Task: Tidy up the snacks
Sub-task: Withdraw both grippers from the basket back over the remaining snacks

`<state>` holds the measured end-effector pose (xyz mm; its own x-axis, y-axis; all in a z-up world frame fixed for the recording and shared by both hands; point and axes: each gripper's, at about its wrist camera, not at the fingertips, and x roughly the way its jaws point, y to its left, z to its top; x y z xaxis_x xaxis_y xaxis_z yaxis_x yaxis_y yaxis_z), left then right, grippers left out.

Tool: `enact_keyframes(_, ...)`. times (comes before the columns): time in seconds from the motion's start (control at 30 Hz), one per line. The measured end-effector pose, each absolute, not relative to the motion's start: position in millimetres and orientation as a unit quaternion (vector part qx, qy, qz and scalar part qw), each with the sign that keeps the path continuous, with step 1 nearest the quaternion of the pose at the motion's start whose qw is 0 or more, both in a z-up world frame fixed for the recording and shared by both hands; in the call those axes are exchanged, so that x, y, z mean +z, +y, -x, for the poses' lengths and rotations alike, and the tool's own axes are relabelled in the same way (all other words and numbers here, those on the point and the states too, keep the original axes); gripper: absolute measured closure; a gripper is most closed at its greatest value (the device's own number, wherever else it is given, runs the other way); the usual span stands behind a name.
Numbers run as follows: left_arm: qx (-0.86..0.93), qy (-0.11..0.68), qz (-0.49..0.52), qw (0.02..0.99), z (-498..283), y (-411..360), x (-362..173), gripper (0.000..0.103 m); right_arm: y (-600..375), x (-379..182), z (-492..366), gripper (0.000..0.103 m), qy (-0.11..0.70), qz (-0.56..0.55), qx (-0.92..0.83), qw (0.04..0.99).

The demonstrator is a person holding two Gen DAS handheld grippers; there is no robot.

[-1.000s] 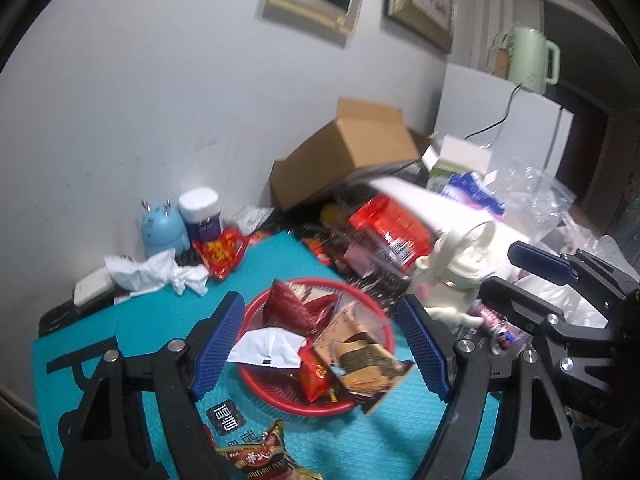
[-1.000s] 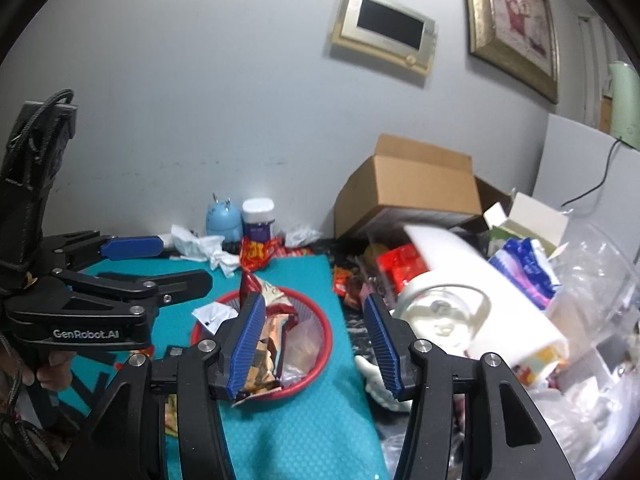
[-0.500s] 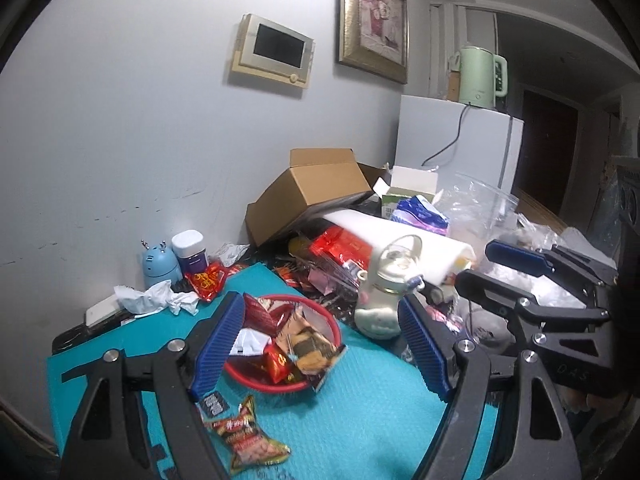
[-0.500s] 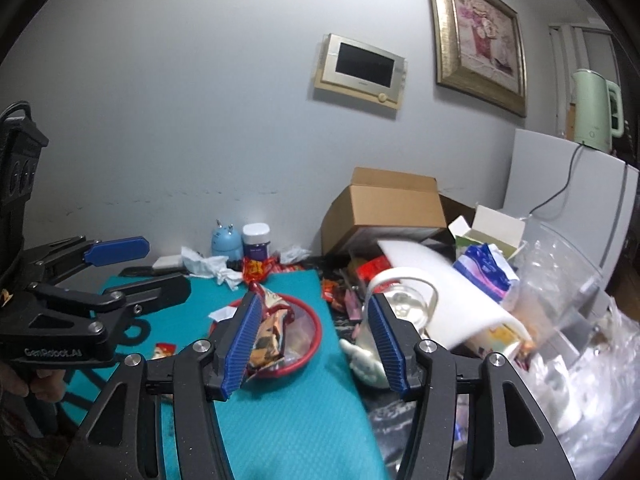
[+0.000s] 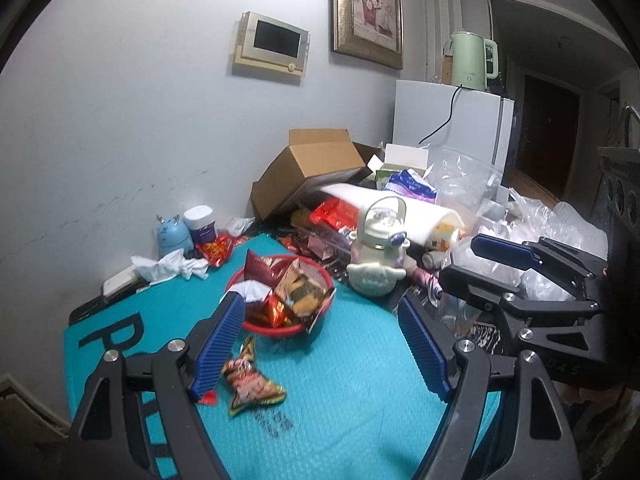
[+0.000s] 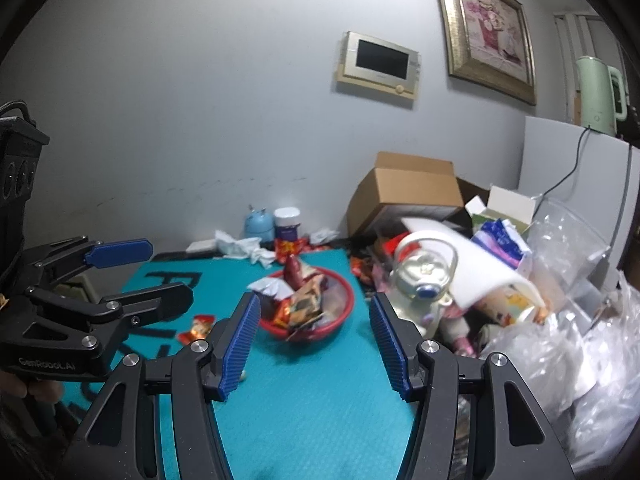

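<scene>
Teal mat (image 5: 360,380) spread across the desk, and on it the red basket (image 5: 320,280), heaped with crinkly packets. One stray snack packet (image 5: 250,384) lies flat on the mat just in front of the basket, near the left gripper (image 5: 320,344). Its jaws gape, holding nothing; the right gripper (image 6: 314,344) hangs released too. That packet looks light, soft and slippery, so a pinch at the crimped end seems safest.

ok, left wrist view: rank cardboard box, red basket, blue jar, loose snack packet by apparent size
1. cardboard box
2. red basket
3. loose snack packet, though it lies nearer the camera, so its rank is unsure
4. blue jar
</scene>
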<state>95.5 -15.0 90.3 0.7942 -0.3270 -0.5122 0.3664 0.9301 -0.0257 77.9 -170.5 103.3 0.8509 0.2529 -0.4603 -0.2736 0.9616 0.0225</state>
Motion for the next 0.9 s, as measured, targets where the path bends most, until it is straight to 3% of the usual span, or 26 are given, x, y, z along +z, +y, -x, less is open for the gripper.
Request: enact_keyframes(0.9,-0.074,0.335,0.042,0.938,-93,78,33,0.024,-73,23,-118,0.042,0.329,0.031,0.271,0.904)
